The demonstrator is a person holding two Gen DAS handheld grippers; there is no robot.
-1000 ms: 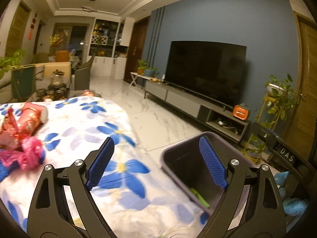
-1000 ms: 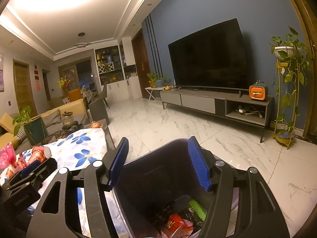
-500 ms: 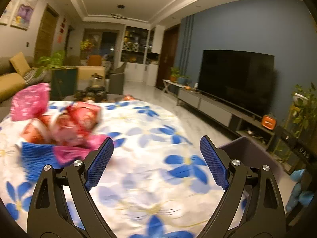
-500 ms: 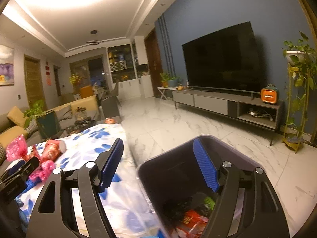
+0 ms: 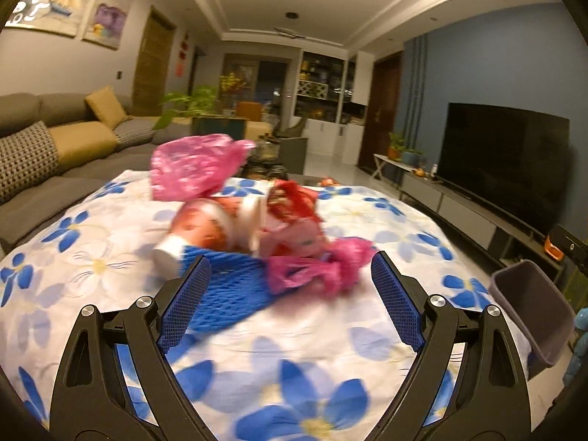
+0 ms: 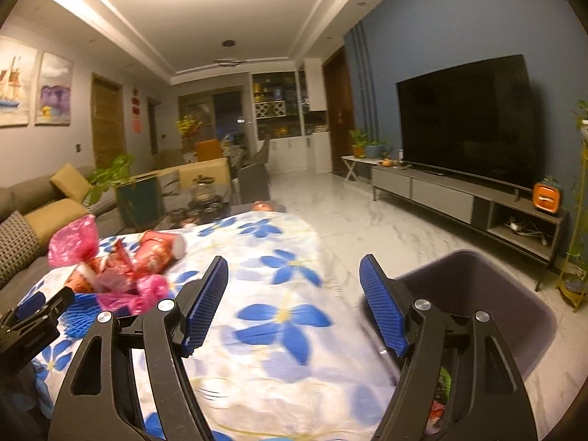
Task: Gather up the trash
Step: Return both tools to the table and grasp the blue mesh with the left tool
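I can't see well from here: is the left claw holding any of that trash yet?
No. The left claw is open with nothing between its pads, and the trash pile lies ahead of it on the tablecloth.

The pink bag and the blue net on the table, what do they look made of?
Pink bag: probably thin plastic film, translucent and crinkled with glints. Blue net: seemingly foam mesh sleeve, matte with an open diamond weave; motion blur leaves this uncertain.

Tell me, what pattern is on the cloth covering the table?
Blue flowers on a white cloth, clearest in the right wrist view.
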